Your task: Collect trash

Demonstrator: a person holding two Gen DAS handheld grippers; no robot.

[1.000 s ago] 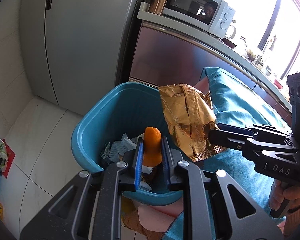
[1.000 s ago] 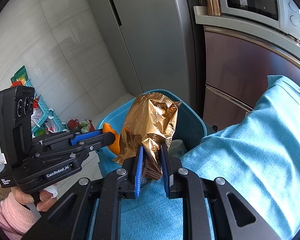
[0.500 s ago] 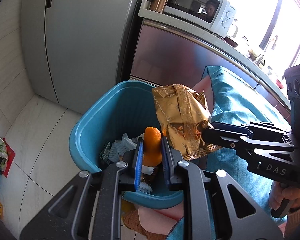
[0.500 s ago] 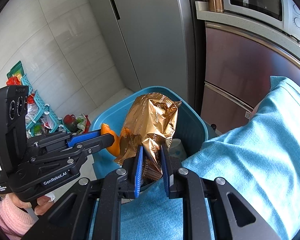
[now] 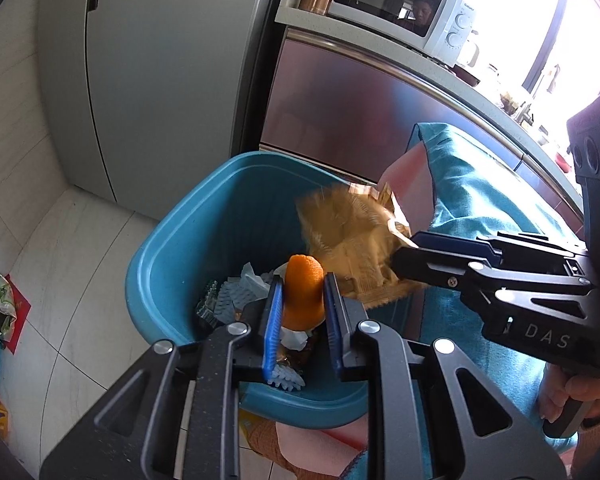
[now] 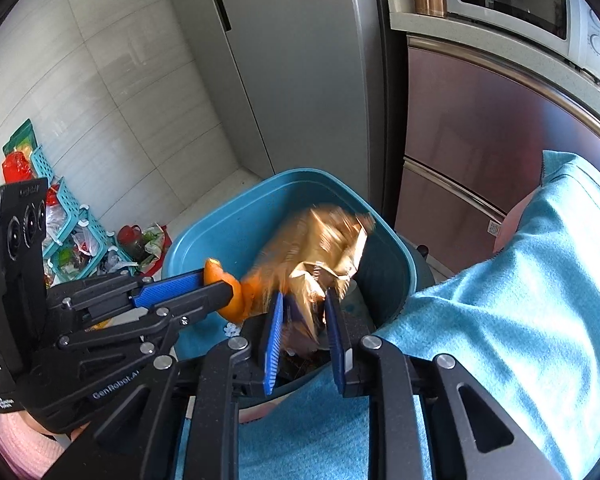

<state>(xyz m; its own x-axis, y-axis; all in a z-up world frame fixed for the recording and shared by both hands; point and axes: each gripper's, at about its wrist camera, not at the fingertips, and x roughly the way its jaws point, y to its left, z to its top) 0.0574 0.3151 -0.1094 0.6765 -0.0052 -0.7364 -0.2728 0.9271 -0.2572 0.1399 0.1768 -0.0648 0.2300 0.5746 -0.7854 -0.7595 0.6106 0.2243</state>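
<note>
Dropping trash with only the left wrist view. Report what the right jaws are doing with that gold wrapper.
Observer: The right gripper jaws have just been opening. The gold wrapper is blurred between them, over the blue bin.
Operator: Tell me who holds the left gripper.
Observer: A pink sleeve shows under the handle of the left gripper, which pinches the orange peel.
Operator: Describe the floor beyond it.
Observer: A teal basket rack full of bags stands by the tiled wall.
</note>
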